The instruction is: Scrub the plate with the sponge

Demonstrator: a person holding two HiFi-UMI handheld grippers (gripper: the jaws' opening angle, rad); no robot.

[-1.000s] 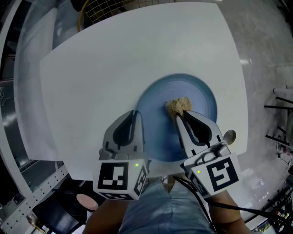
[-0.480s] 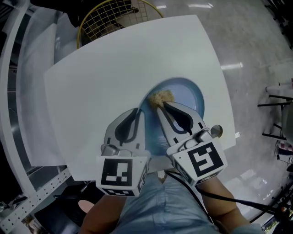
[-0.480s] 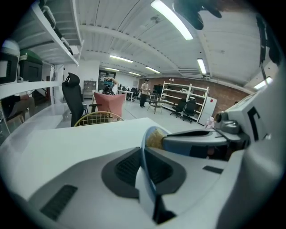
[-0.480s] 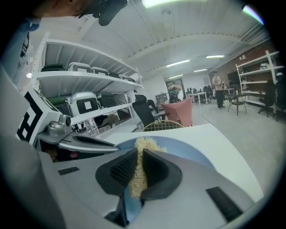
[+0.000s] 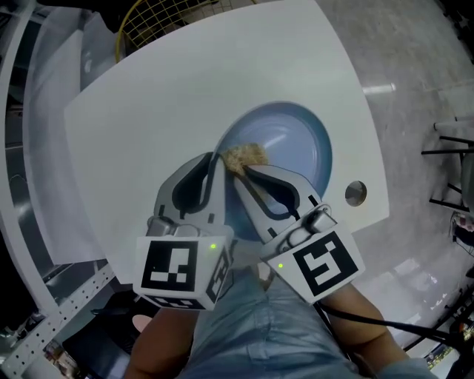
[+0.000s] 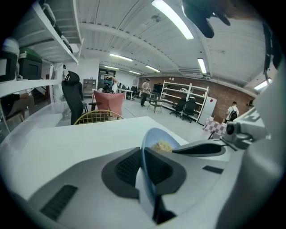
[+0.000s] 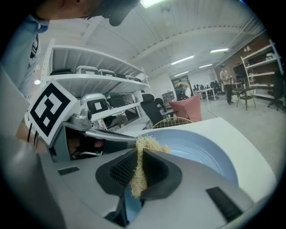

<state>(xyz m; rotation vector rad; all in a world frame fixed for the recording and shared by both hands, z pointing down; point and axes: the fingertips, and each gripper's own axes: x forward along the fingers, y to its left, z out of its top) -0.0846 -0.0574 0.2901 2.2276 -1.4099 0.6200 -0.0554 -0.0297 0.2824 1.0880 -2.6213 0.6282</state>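
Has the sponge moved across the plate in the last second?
Yes, leftward: the sponge went from the middle of the plate to its left rim.

I count one plate [image 5: 296, 144], one sponge [image 5: 243, 156], one table [image 5: 170, 96], one wire basket [image 5: 159, 15], one round fitting [image 5: 355, 193] in the tabletop, and two grippers: left gripper [image 5: 216, 159], right gripper [image 5: 239, 172]

The right gripper [image 5: 238, 172] pinches a tan sponge [image 5: 246, 155] on the blue plate [image 5: 296, 141]. Just left of it, the left gripper [image 5: 216, 159] meets the plate's rim. A wire basket [image 5: 159, 15] stands far beyond both.
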